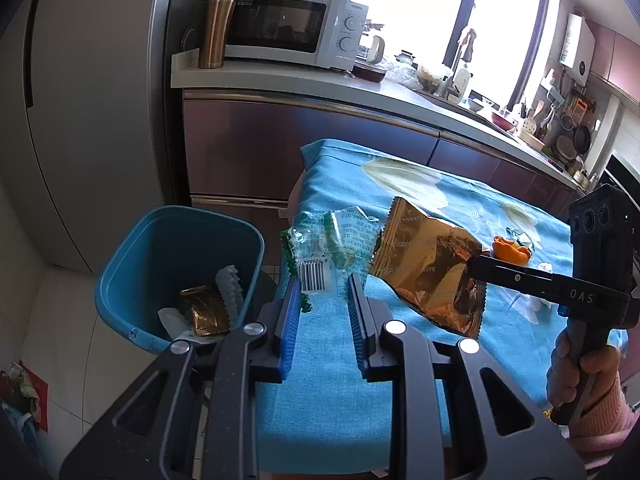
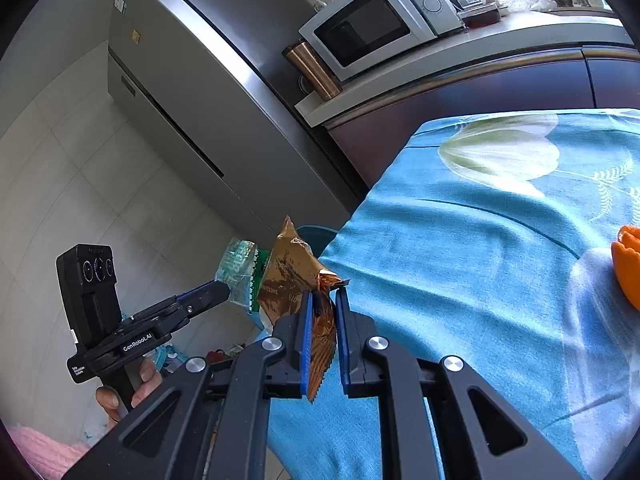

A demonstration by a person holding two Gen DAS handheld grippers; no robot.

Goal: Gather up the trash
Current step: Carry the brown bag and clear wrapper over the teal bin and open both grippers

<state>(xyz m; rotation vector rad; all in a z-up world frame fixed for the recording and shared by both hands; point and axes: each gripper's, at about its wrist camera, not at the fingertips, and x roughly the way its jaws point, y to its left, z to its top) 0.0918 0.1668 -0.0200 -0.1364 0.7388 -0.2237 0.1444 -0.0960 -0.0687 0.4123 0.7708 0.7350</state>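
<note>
Daylit kitchen, strong backlight, heavy fisheye warp.

Window point(image 1: 452, 28) behind the microwave point(image 1: 288, 26) is blown out white, no detail. Cool daylight spreads from it; floor and fridge point(image 2: 192, 92) left of the microwave sit dimmer. Gold wrapper point(image 1: 432, 264) shows bright specular glare. Centre sharp, little blur. Straight edges bend, dark vignette corners in both views.

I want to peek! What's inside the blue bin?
Inside the blue bin lie a gold wrapper, a clear ridged plastic piece and a white scrap. The left tool covers the bin's near corner, and anything under that trash is hidden.
</note>
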